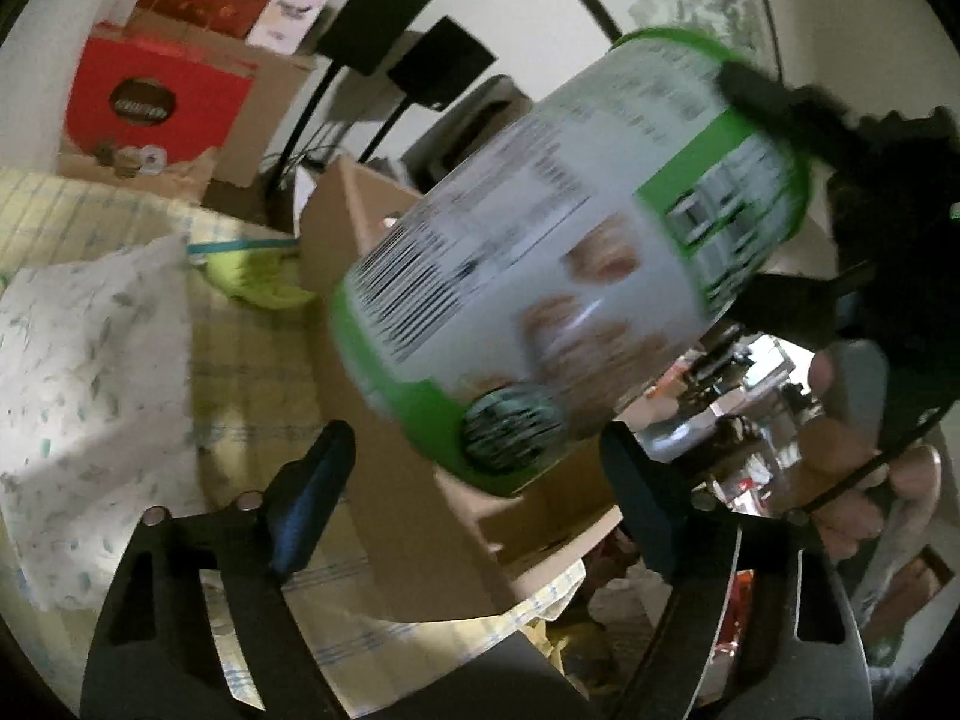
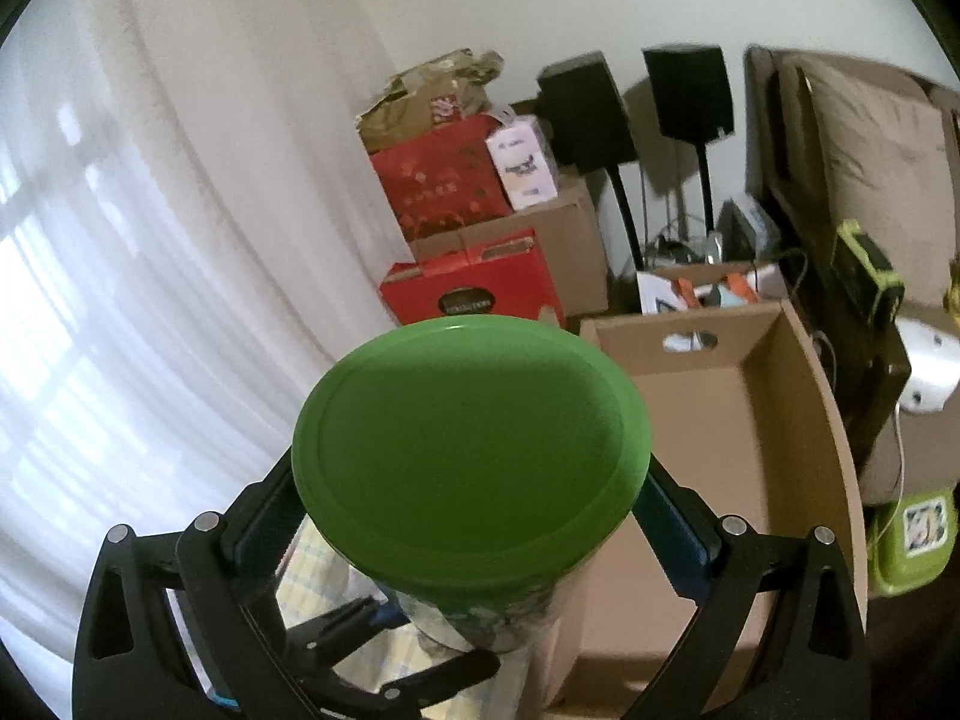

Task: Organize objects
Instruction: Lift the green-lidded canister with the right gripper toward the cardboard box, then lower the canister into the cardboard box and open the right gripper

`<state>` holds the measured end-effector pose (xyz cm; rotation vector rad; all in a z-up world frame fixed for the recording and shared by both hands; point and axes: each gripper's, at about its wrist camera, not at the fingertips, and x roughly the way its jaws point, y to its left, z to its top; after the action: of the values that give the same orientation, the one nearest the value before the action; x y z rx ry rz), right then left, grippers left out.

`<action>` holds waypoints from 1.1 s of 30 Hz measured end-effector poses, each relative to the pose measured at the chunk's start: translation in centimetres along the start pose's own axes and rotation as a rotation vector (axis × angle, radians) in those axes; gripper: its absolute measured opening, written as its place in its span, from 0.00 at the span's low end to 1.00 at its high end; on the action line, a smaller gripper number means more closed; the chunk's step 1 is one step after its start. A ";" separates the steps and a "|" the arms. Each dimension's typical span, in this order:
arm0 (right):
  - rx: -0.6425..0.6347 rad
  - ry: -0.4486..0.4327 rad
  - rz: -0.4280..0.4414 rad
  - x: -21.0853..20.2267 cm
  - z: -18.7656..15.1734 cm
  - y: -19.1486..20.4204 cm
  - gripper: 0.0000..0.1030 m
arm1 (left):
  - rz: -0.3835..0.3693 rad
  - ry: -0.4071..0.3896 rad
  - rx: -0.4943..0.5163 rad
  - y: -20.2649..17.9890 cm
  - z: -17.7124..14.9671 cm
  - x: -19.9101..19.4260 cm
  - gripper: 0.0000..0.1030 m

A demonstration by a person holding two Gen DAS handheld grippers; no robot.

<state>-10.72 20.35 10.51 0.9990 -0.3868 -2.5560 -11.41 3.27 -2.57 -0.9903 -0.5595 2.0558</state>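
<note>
A white and green canister [image 1: 558, 264] with a green lid [image 2: 468, 450] is held in the air by my right gripper [image 2: 468, 516], which is shut on its sides just below the lid. In the left wrist view the right gripper [image 1: 798, 180] grips it from the upper right, tilted, over an open cardboard box [image 1: 384, 420]. My left gripper [image 1: 480, 510] is open and empty below the canister, not touching it. The same box [image 2: 720, 450] lies open and looks empty to the right of the canister.
A pillow [image 1: 90, 396] lies on a yellow checked bedsheet [image 1: 252, 360] at the left. Red and brown boxes [image 2: 474, 240] stack against the wall by the curtain [image 2: 120, 300]. Black speakers on stands [image 2: 690, 96] and a headboard cushion [image 2: 870, 168] stand behind the box.
</note>
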 end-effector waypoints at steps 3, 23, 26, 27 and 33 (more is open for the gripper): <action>0.033 0.025 -0.012 -0.1 -0.7 -1.5 0.98 | -0.011 0.001 0.033 -1.2 -0.1 0.1 0.68; 0.421 0.161 0.084 -2.1 -6.4 -13.9 1.00 | 0.040 0.105 0.091 -5.7 -1.3 3.2 0.65; 0.504 0.218 0.115 -1.5 -7.8 -15.9 1.00 | 0.053 0.132 0.092 -5.8 -1.5 4.0 0.65; 0.541 0.246 0.129 -1.1 -8.4 -16.7 1.00 | 0.054 0.136 0.090 -5.7 -1.5 4.2 0.65; 0.616 0.380 0.118 0.2 -10.7 -19.3 0.99 | 0.088 0.162 0.090 -5.5 -1.9 5.4 0.64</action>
<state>-7.96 36.26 -4.52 1.5769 -1.1173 -2.1011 -9.56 10.94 -2.57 -1.1329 -0.3411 2.0352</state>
